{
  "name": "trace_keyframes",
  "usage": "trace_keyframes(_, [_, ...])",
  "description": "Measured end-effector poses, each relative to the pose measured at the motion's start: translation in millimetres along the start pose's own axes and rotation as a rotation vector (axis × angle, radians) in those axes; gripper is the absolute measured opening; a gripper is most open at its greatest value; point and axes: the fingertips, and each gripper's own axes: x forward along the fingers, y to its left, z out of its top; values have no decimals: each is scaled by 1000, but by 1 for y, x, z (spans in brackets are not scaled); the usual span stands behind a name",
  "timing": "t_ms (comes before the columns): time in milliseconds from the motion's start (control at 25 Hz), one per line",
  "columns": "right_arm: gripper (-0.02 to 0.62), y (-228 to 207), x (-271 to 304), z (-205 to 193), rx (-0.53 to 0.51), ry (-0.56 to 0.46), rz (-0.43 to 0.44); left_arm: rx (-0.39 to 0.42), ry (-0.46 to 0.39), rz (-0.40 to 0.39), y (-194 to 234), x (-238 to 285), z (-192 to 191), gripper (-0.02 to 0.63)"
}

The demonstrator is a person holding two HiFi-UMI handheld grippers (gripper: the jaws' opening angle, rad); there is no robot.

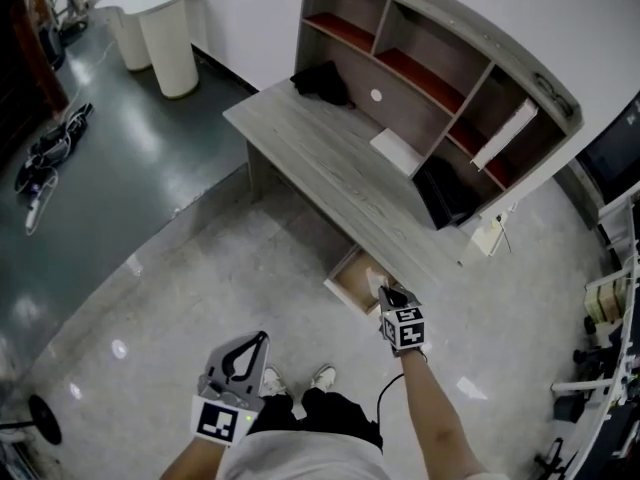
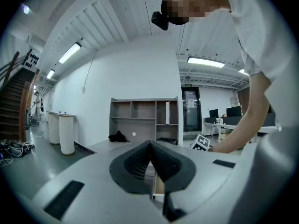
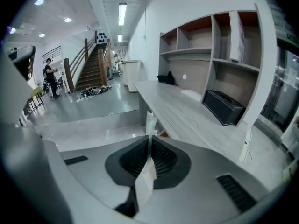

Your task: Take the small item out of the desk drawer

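Drawer (image 1: 350, 280) hangs open under the desk (image 1: 330, 158), and the right gripper (image 1: 390, 296) is right over its front edge, jaws pinched tight on a thin white packet (image 3: 150, 124). The packet stands upright between the pads, top edge poking past the tips. The left gripper (image 1: 255, 346) sits low and well apart, near the person's legs, with its jaws pressed together and nothing between them.

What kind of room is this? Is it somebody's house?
Probably an office or work hall, not a house: a long grey wood-grain desk with an open shelf unit on it, dark computer screens further back, and a wide wooden staircase off a shiny-floored hall.
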Motion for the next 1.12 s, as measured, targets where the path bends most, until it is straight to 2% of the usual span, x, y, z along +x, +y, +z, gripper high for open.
trace_keyframes(480, [28,-19,-86,86,42,-220,14,76,-78,-14,-2,19,54,17])
trace_keyframes(800, [28,-32,-171,148,41,-421,34,126,-153,5,-2,31,97,17])
trace_keyframes(1120, [28,-50,-255,177,36,-589,21,125,-203,70,12,31,128,17])
